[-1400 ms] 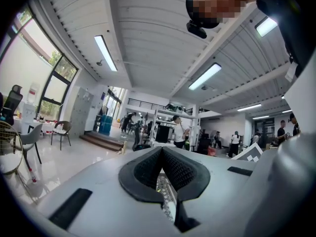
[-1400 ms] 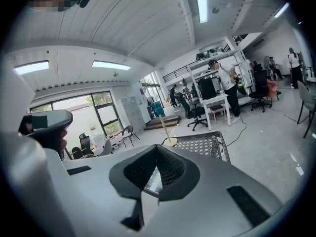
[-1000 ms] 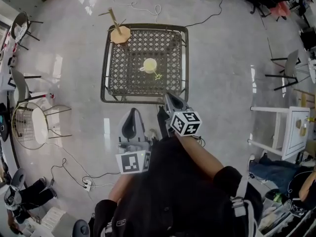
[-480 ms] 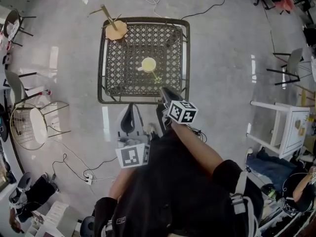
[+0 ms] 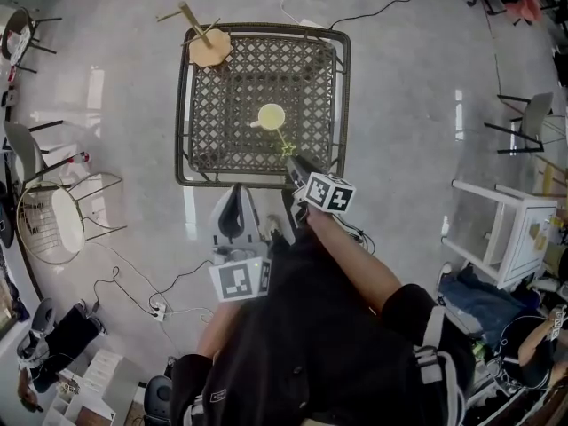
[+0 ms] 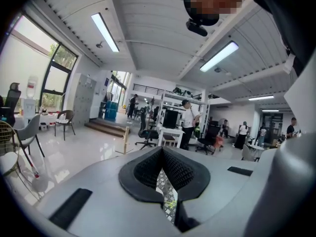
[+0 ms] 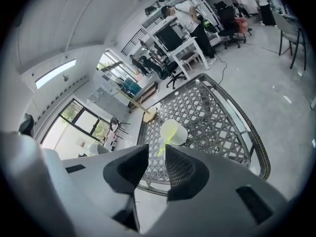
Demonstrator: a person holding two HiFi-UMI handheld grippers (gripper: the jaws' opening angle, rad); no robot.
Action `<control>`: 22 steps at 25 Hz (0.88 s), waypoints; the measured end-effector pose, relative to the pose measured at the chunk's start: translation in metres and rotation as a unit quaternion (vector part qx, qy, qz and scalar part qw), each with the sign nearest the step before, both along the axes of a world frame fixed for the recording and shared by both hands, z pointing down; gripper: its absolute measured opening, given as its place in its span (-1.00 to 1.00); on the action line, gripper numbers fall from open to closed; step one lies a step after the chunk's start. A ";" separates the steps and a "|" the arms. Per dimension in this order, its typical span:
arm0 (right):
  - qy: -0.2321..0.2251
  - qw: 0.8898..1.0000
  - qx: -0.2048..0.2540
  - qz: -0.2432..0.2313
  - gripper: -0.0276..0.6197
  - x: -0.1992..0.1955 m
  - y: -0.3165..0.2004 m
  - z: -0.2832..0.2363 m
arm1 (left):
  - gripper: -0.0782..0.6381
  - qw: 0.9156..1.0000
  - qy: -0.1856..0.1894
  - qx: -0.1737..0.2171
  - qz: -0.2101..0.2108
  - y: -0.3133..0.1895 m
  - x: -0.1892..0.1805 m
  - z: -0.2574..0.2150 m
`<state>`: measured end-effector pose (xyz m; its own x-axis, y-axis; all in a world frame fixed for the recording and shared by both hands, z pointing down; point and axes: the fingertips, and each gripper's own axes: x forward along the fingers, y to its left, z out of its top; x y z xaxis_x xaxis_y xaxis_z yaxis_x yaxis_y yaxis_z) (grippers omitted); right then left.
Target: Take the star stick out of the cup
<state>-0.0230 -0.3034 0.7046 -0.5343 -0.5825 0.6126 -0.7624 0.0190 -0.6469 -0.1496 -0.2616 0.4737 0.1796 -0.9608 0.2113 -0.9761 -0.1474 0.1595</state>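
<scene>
Over the table's (image 5: 185, 105) near edge, the right gripper (image 5: 297, 165) has just been opening its jaws, nothing between them yet. I judge it is readying a grasp. The star stick (image 5: 286, 145) is leaning from the cup (image 5: 271, 116) at mid-table. Compared with a second ago, this gripper is sitting lower and nearer. The left gripper (image 5: 238, 195) is staying clenched.

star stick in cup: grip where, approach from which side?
Grip the star stick by its thin shaft just below the star, where it leans out of the cup toward the near edge of the table. Come from that side with the right gripper: its jaws have just been opening, shaft lined up in the gap, unclamped.
</scene>
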 end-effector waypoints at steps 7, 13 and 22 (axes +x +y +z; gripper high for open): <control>-0.021 0.999 -0.048 0.007 -0.52 -0.006 -0.011 0.024 | -0.74 1.000 0.003 -0.014 -0.012 -0.019 -0.008 0.009; -0.013 0.998 -0.064 -0.007 -0.53 -0.012 -0.019 0.036 | -0.74 1.000 0.002 -0.018 -0.017 -0.034 -0.013 0.015; 0.002 0.998 -0.063 -0.006 -0.81 -0.013 -0.021 0.036 | -0.74 0.999 0.007 -0.022 -0.024 -0.036 -0.019 0.017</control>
